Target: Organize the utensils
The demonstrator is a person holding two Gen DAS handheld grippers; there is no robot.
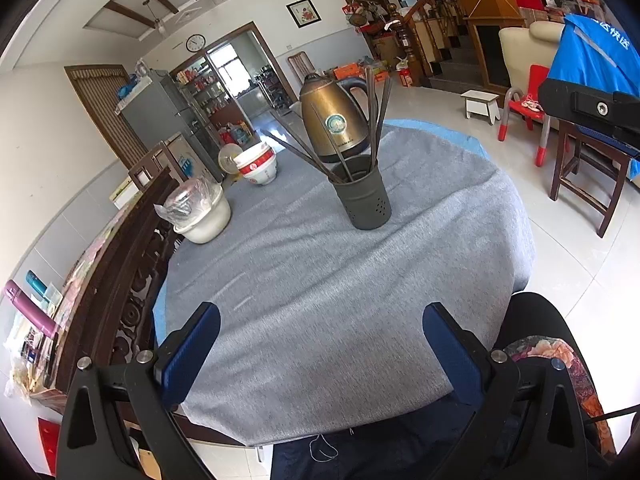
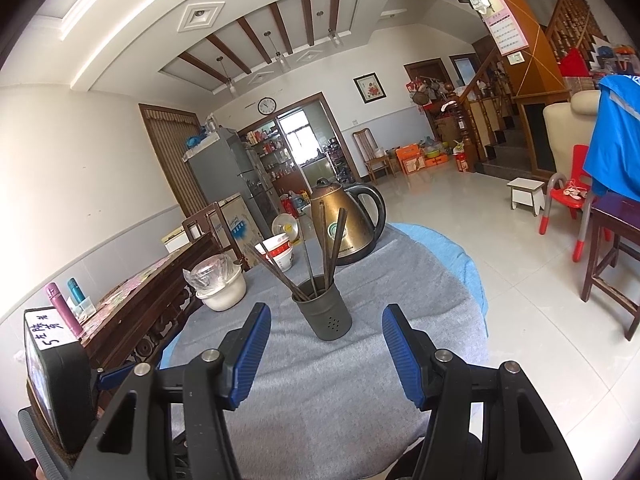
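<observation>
Both tongs, left gripper [image 1: 320, 356] and right gripper [image 2: 326, 354], gape empty short of the holder [image 2: 325, 307]; clipping its splayed chopsticks [image 2: 308, 258] could tip it toward the kettle [image 2: 346, 222] behind.

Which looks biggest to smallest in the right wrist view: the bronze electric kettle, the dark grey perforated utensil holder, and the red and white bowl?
1. Bronze electric kettle, though it stands farther back.
2. Dark grey perforated utensil holder, nearest the camera, so its true size may be overstated.
3. Red and white bowl, partly hidden by chopsticks.
</observation>
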